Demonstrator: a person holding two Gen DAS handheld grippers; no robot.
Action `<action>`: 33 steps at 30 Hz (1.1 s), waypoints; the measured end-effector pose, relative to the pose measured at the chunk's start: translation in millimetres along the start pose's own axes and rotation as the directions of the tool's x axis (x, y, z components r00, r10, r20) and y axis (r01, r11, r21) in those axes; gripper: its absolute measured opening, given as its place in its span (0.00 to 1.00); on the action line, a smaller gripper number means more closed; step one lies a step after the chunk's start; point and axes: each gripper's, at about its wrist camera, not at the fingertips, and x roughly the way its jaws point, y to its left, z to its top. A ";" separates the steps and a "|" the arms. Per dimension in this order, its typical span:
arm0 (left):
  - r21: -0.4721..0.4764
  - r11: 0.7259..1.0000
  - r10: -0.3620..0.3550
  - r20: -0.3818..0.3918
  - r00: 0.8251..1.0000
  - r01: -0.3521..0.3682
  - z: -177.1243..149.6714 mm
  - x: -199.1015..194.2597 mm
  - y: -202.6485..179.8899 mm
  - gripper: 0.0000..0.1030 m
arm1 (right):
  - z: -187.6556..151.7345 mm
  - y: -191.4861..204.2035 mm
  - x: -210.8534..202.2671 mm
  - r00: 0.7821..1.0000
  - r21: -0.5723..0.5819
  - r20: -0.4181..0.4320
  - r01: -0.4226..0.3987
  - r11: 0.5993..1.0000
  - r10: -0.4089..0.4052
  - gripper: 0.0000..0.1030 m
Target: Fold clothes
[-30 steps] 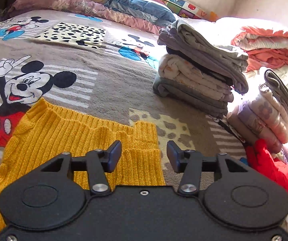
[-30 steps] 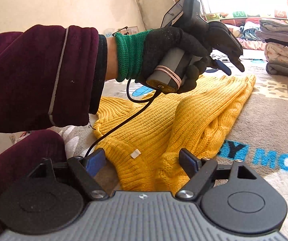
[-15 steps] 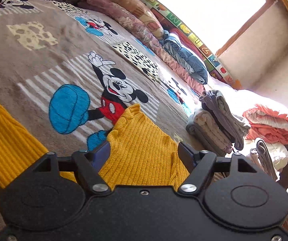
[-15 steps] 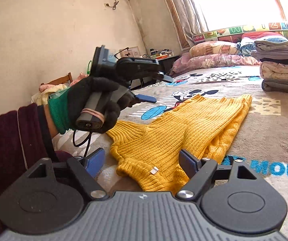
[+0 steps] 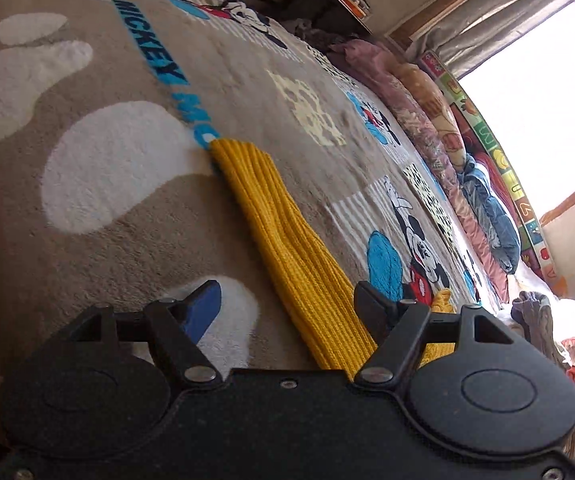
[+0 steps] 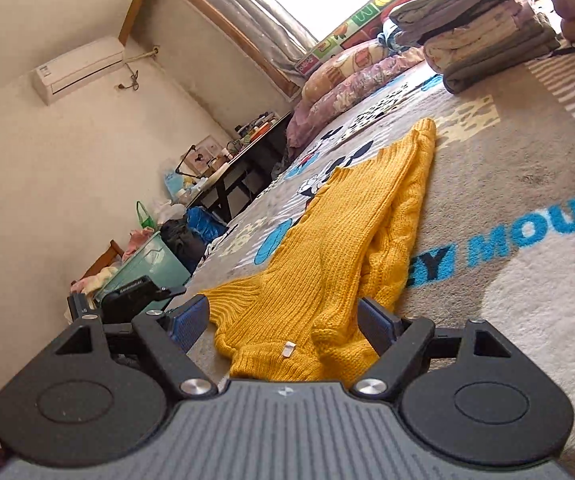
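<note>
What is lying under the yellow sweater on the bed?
Under the yellow sweater lies the grey cartoon blanket, showing all around it. The sweater hides part of the blue lettering and some cartoon figures. Whether anything else lies beneath cannot be seen.

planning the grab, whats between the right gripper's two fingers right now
In the right wrist view, the collar end of the yellow sweater lies between the open right gripper's fingers, pads not pressing it.

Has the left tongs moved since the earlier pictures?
Yes. The left tongs now sit low at the view's left edge, beside the green bin, no longer above the yellow sweater.
</note>
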 end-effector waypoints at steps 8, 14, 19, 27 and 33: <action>-0.136 0.988 -0.067 0.007 0.998 0.067 11.3 3.6 17.2 0.70 | 3.9 -41.8 -6.8 0.996 0.211 0.076 0.021 0.977 -0.038 0.79; -0.141 0.986 -0.084 0.030 0.996 0.088 17.7 15.1 16.4 0.68 | 3.0 -55.1 0.6 0.995 0.248 0.074 0.043 0.968 -0.063 0.83; -0.110 0.990 -0.088 0.038 0.995 0.091 22.6 26.8 11.3 0.68 | 2.5 -58.4 8.7 0.996 0.240 0.057 0.054 0.969 -0.070 0.83; -0.047 0.998 -0.037 0.063 0.997 0.040 21.5 43.7 3.3 0.28 | 0.6 -61.3 16.5 0.996 0.216 0.022 0.083 0.973 -0.090 0.84; 0.047 0.991 -0.125 0.063 0.990 0.122 8.9 42.6 -25.1 0.07 | -0.4 -56.4 26.1 0.997 0.159 -0.026 0.076 0.984 -0.073 0.96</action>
